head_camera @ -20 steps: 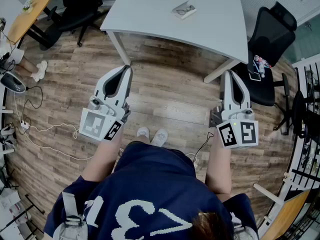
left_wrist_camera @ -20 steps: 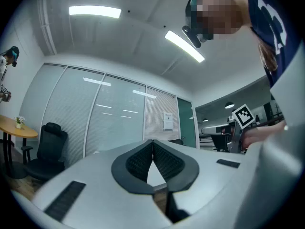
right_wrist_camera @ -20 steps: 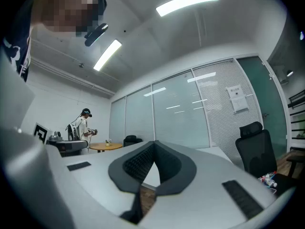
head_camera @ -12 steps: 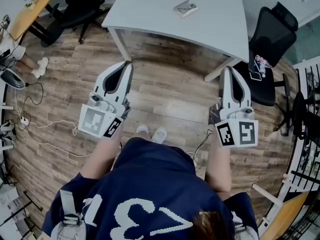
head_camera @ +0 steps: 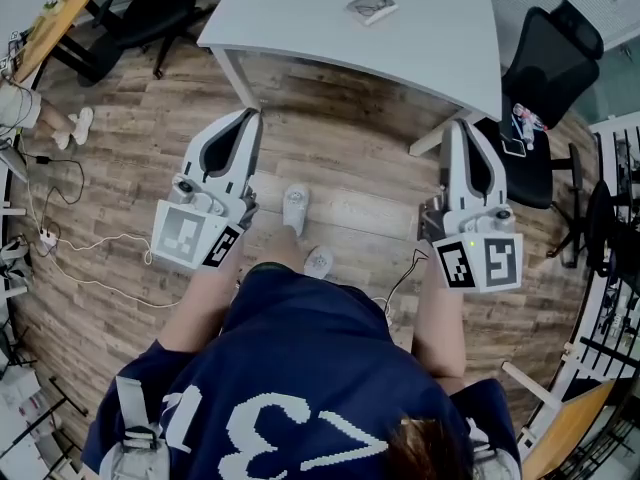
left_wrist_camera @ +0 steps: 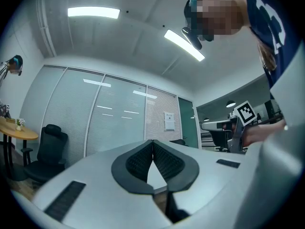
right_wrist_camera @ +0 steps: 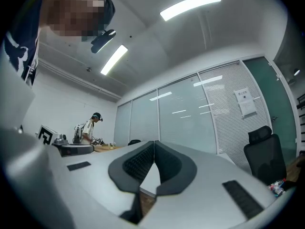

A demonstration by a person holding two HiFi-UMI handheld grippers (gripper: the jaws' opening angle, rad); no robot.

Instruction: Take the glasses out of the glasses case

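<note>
The glasses case (head_camera: 371,7) lies on the white table (head_camera: 300,28) at the top of the head view, far ahead of both grippers. Something dark, perhaps the glasses, shows on its top. My left gripper (head_camera: 250,118) hangs over the wooden floor at the table's near left leg, jaws shut, nothing held. My right gripper (head_camera: 459,126) is held level with it near the table's right leg, also shut and empty. In the left gripper view the tips (left_wrist_camera: 152,142) meet; in the right gripper view the tips (right_wrist_camera: 154,142) meet too.
A black office chair (head_camera: 545,78) with small items on its seat stands right of the table. Another black chair (head_camera: 150,8) and a round wooden table (head_camera: 50,18) sit at the upper left. Cables (head_camera: 60,258) trail on the floor at left. A person (right_wrist_camera: 88,128) stands far off.
The person has stepped forward, one foot now ahead of the other. Table and case have slid toward the view's top edge. Both grippers stay shut and raised.
</note>
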